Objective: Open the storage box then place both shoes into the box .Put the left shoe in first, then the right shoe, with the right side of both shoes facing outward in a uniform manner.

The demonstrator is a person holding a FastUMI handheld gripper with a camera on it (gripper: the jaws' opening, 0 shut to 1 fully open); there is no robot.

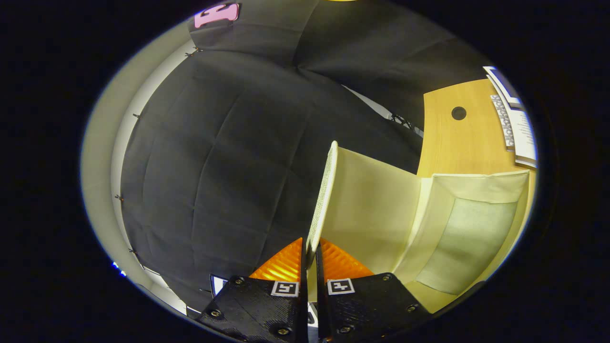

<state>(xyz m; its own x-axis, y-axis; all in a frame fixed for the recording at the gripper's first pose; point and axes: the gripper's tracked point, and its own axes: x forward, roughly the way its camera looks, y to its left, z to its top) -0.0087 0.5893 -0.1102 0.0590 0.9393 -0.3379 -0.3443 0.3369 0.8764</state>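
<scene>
Tongs point(310, 259) drawn narrow, both fingers pressed on the thin edge of the storage box lid point(323, 195), which stands raised on edge straight ahead of the fingers, its cream inner face turned to the right. Storage box point(469, 238) lies open just right of the tongs, pale fabric walls and a greyish floor panel showing inside; wooden bench point(457, 138) beyond the box with a round dark hole, white papers point(517, 126) at its far side
</scene>
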